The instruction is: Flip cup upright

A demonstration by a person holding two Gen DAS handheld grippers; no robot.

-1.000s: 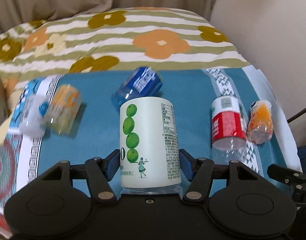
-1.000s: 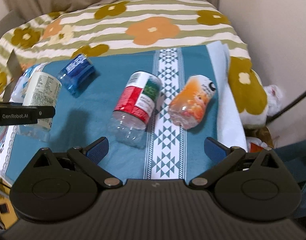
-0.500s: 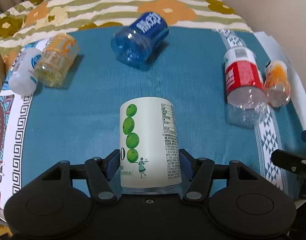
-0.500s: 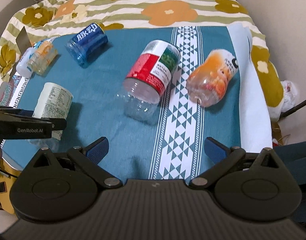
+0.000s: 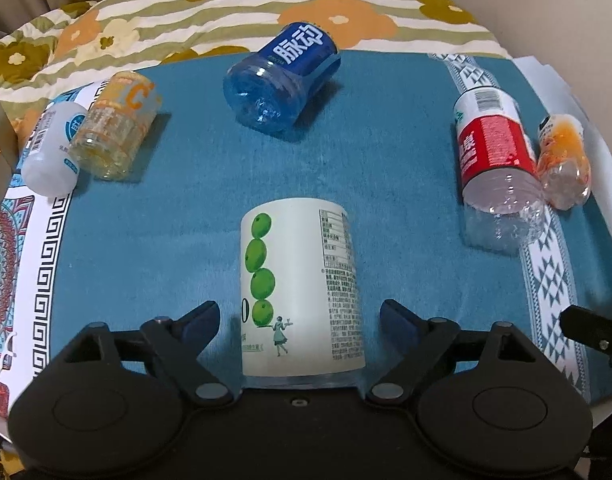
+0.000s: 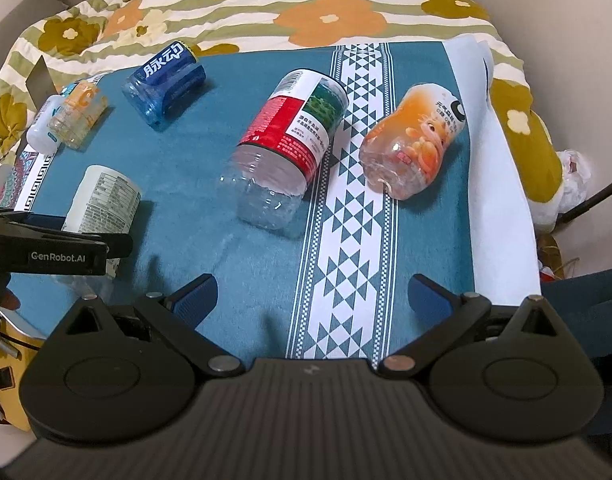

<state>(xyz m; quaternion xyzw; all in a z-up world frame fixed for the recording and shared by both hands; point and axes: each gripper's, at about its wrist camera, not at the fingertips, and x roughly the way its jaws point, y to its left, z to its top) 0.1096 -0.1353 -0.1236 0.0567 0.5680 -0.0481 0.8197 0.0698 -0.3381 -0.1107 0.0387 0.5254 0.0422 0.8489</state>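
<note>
left jaws apart flanking green-label cup (image 5: 300, 296), cup base hidden

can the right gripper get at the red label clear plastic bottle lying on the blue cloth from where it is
Probably yes. The right gripper is open and the red-label clear plastic bottle lies ahead of it on the blue cloth, with only bare cloth between.

- The white-label cup (image 5: 300, 296) has its clear base hidden behind the left gripper (image 5: 300, 322) body at 6 o'clock.
- From the right wrist, the same cup (image 6: 102, 204) is partly covered by a black gripper finger (image 6: 58, 250) at 9 o'clock.
- The small white bottle (image 6: 42, 130) is half hidden behind the yellow cup (image 6: 78, 114); its label is too small to read.
</note>
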